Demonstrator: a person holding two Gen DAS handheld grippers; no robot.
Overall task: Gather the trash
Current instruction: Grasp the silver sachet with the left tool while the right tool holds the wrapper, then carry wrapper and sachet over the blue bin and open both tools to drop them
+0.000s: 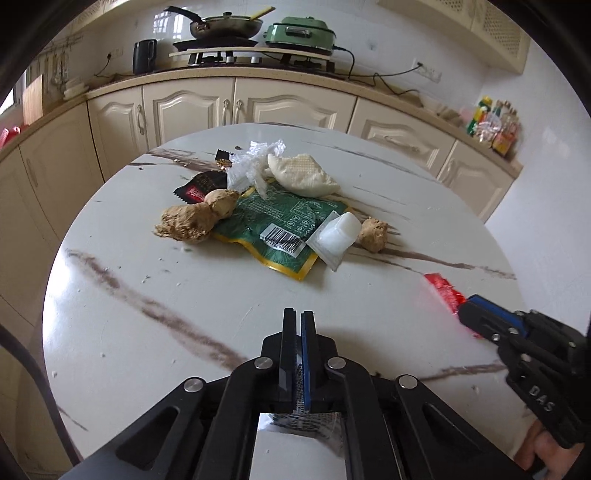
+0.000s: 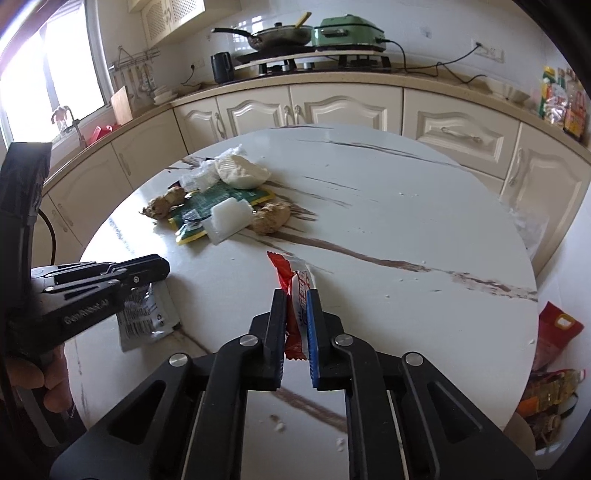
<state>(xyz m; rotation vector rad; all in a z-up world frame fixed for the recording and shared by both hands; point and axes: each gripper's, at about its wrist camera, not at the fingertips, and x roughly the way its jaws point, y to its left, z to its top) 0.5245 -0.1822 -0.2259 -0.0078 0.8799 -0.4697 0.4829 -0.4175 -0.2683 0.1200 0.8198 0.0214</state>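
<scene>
A trash heap lies on the round marble table (image 1: 207, 295): a green foil packet (image 1: 280, 225), a black-red wrapper (image 1: 199, 186), clear crumpled plastic (image 1: 255, 162), a white cup in clear film (image 1: 338, 236), a white bun-like lump (image 1: 303, 175) and ginger pieces (image 1: 192, 219). My left gripper (image 1: 298, 317) is shut on a silver foil sachet (image 2: 146, 314) that hangs under it. My right gripper (image 2: 296, 295) is shut on a red and white snack wrapper (image 2: 295, 291), held above the table's near part; the wrapper also shows in the left wrist view (image 1: 443, 291).
Cream kitchen cabinets (image 1: 236, 107) curve behind the table, with a stove, pan (image 1: 225, 24) and green cooker (image 1: 301, 33) on the counter. Bags with packaging (image 2: 550, 384) sit beside the table at the right. A small ginger piece (image 1: 373, 234) lies right of the heap.
</scene>
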